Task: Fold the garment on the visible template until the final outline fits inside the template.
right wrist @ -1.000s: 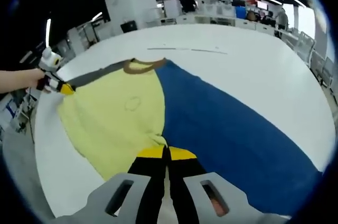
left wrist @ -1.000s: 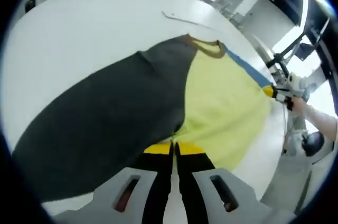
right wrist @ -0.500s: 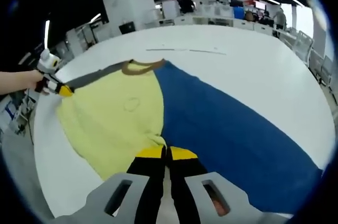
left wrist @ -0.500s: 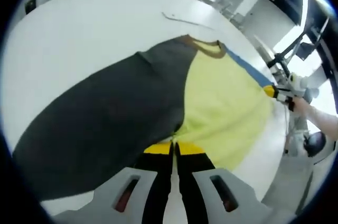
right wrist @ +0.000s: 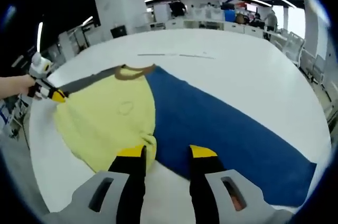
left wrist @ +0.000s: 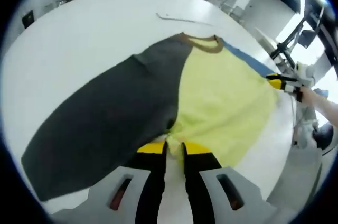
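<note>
Down at the near table edge in the left gripper view, the left gripper (left wrist: 173, 150) has its jaws parted by a narrow gap, and the bottom hem of the garment (left wrist: 174, 97) sits bunched right at the yellow fingertips (left wrist: 152, 147); whether cloth is caught between them, I cannot tell. In the right gripper view, the right gripper (right wrist: 166, 152) stands wide open, nothing between the jaws, the left tip touching the yellow hem, the blue sleeve's edge just ahead of the gap.

The garment lies flat on the white table (right wrist: 248, 76): yellow body in the middle, dark grey sleeve (left wrist: 100, 123) spreading one way, blue sleeve (right wrist: 227, 134) the other (both long and fanned out), brown collar (right wrist: 133, 72) at the far end. Bare table runs all around it, widest beyond the collar, where a thin template line (right wrist: 174, 55) is marked.

Further out, the left gripper shows at the yellow body's side edge, a hand (right wrist: 13, 84) behind it. Desks and ceiling lights at the back.
</note>
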